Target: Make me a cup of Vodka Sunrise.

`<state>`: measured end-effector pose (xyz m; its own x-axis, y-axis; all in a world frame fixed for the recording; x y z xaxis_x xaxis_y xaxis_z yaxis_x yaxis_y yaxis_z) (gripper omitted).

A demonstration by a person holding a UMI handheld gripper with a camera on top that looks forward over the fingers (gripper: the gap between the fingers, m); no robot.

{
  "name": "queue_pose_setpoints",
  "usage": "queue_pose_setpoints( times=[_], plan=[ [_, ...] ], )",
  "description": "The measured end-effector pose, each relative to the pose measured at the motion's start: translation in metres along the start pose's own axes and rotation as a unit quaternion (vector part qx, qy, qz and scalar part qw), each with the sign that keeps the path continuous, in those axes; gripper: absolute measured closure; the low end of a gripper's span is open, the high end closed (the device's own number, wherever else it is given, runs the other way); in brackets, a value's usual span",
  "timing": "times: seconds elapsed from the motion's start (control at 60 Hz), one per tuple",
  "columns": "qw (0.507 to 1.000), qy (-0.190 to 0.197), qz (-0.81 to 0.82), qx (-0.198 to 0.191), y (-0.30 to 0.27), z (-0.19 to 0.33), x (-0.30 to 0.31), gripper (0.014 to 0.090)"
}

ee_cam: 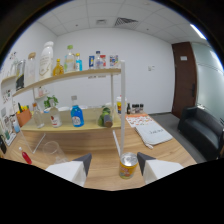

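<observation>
The gripper is hovering with jaws released, a yellow can standing upright between them on the desk, untouched.

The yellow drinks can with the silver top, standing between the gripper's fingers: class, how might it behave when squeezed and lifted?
The yellow drinks can with the silver top stands upright on the wooden table, so it probably lifts steadily. Its thin-looking metal wall may dent. Round and smooth, it could slip, or roll if tipped. The gripper is open around it.

Can on table between gripper fingers; shelf of bottles behind; sofa at right.
</observation>
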<state>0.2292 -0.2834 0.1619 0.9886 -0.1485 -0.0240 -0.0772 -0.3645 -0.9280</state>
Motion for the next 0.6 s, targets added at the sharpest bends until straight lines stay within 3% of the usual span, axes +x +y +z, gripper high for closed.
queue_pose_setpoints(
  times=[0.133, 0.4, 0.6],
  plan=[
    [1.0, -0.021, 0.001, 0.005, 0.001, -0.033, -0.053, 0.0197],
    [0.998, -0.06, 0.009, -0.033, 0.051, -0.057, -0.156, 0.0198],
    [0.996, -0.091, 0.006, 0.008, -0.001, -0.039, -0.225, 0.0192]
  ],
)
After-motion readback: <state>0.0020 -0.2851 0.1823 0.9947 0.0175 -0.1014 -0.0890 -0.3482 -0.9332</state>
